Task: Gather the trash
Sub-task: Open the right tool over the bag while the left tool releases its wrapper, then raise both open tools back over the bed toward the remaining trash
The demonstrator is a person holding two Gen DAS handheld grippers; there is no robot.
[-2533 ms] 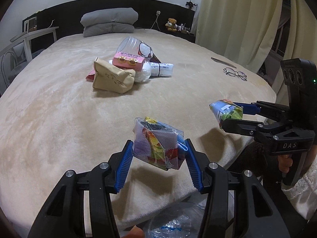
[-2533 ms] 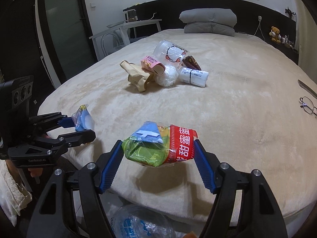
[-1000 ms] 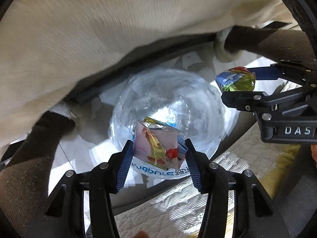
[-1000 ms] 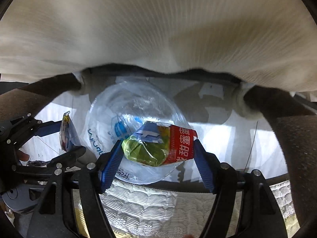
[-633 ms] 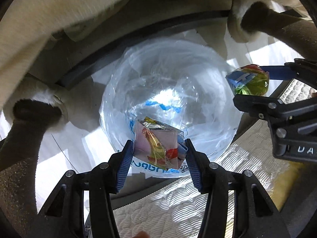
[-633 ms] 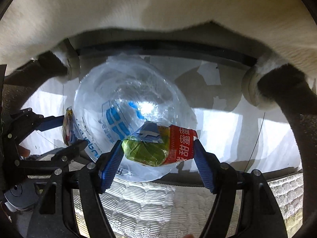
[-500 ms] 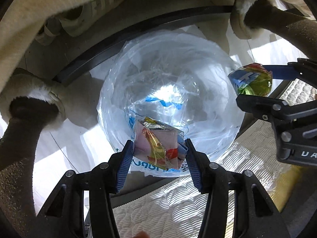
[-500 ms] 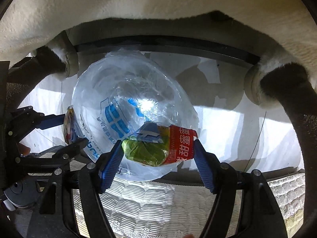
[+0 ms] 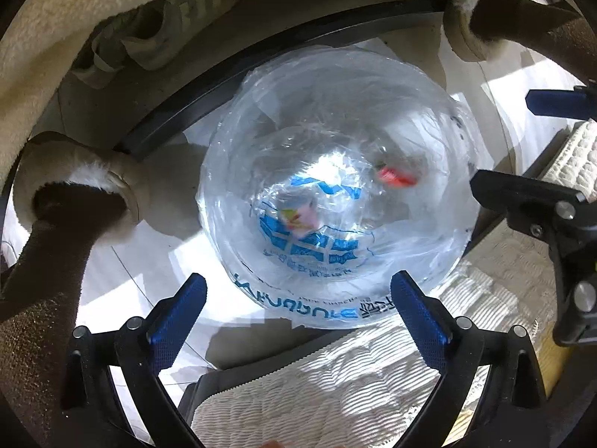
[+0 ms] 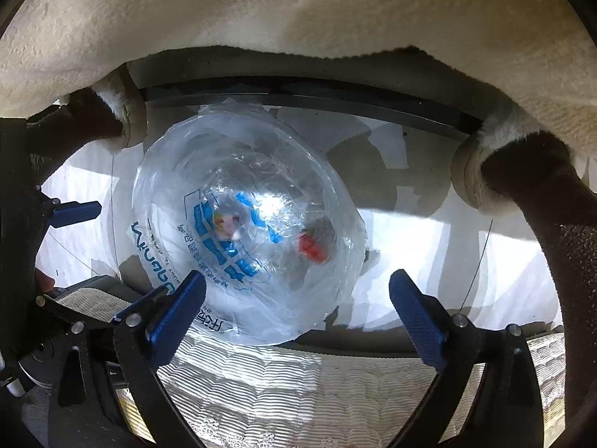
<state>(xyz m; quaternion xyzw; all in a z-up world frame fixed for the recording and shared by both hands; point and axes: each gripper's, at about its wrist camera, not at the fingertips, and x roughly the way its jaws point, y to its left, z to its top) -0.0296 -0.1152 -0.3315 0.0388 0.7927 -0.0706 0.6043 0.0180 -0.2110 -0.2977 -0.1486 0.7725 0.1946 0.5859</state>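
Left gripper [image 9: 296, 308], bottom of frame: blue pads spread wide, jaws just opened, nothing between them. Right gripper [image 10: 296, 306], same posture: jaws just opened, gap empty. Both point down into a clear plastic bag [image 9: 335, 86] with blue print, mouth open, mid-frame. Inside it, blurred: a pink-and-yellow wrapper [image 9: 298, 218] near the centre, a red wrapper [image 9: 395, 178] to its right. White quilted fabric [image 9: 335, 384] along the lower edge. Farther up, a dark bed rail [image 9: 298, 43]; a grey sneaker [image 9: 164, 33] upper left beneath the cream blanket [image 10: 298, 11].
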